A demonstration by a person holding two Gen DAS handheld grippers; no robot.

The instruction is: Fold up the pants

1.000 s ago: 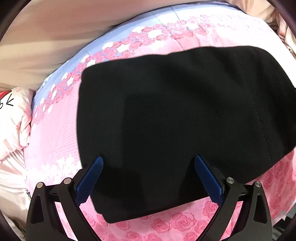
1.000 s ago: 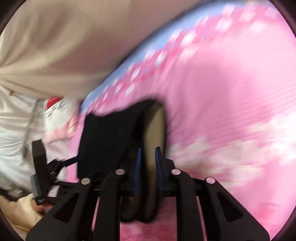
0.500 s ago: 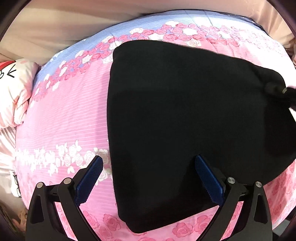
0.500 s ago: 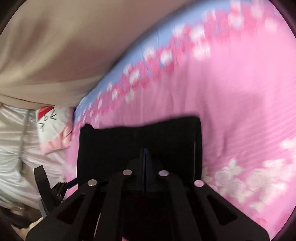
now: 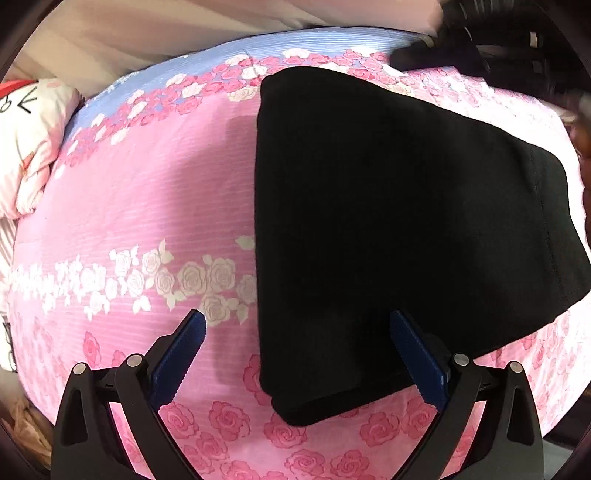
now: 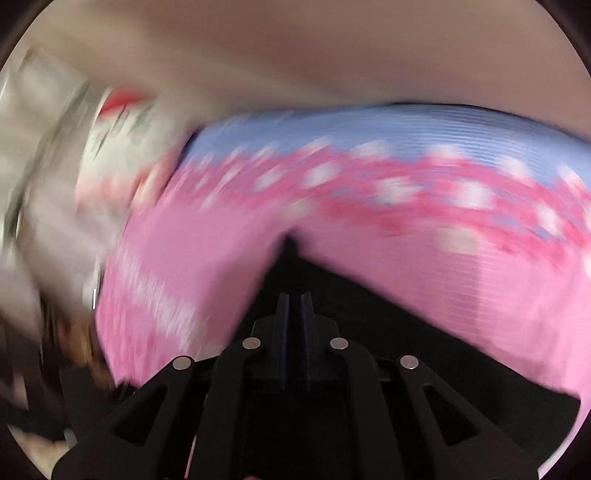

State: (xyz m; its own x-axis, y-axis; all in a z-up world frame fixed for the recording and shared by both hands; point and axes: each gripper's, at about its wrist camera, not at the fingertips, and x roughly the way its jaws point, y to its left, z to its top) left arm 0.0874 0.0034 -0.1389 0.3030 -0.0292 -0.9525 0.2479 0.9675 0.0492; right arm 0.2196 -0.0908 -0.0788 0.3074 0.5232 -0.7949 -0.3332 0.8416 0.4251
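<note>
The black pants (image 5: 399,221) lie folded in a flat block on the pink rose-print bedspread (image 5: 140,206). My left gripper (image 5: 295,332) is open and empty, hovering over the block's near left corner; its right finger is over the cloth, its left over the bedspread. In the blurred right wrist view my right gripper (image 6: 294,302) has its fingers nearly together just above the black pants (image 6: 369,314). Whether cloth sits between them is not clear.
A white pillow with a red and black print (image 5: 26,129) lies at the left of the bed. A beige wall (image 5: 166,26) runs behind. Dark gear (image 5: 498,40) shows at the upper right in the left wrist view.
The right gripper closed and carried the pants' edge across, making a narrower folded block. The left gripper's view has shifted left, so the block now lies to the right. The right view is swinging fast.
</note>
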